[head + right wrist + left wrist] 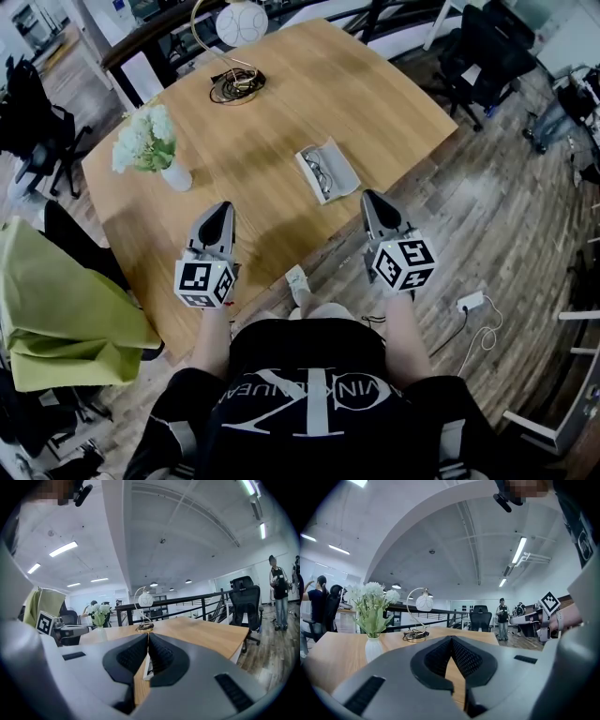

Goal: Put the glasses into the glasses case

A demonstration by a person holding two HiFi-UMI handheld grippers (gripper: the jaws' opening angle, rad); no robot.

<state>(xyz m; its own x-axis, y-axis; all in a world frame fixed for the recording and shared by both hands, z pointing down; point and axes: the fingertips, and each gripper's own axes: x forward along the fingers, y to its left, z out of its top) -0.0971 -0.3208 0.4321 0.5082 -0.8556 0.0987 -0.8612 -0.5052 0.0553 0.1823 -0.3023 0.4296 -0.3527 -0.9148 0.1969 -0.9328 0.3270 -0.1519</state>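
Note:
An open white glasses case (329, 171) lies on the wooden table (281, 122), right of its middle, and a pair of dark-framed glasses (320, 174) lies inside it. My left gripper (223, 206) hovers over the table's near edge, left of the case, shut and empty. My right gripper (368, 195) is just off the table's right edge, close to the case's near end, also shut with nothing in it. In the right gripper view the case's white rim (149, 666) shows in the gap below the joined tips (148, 634). The left gripper view has the tips (451, 638) meeting over bare wood.
A white vase of pale flowers (150, 145) stands at the table's left. A globe lamp (242, 23) with coiled cable (236, 86) sits at the far end. A green cloth (56, 309) drapes a chair at left. An office chair (487, 56) and a floor power strip (471, 302) are at right.

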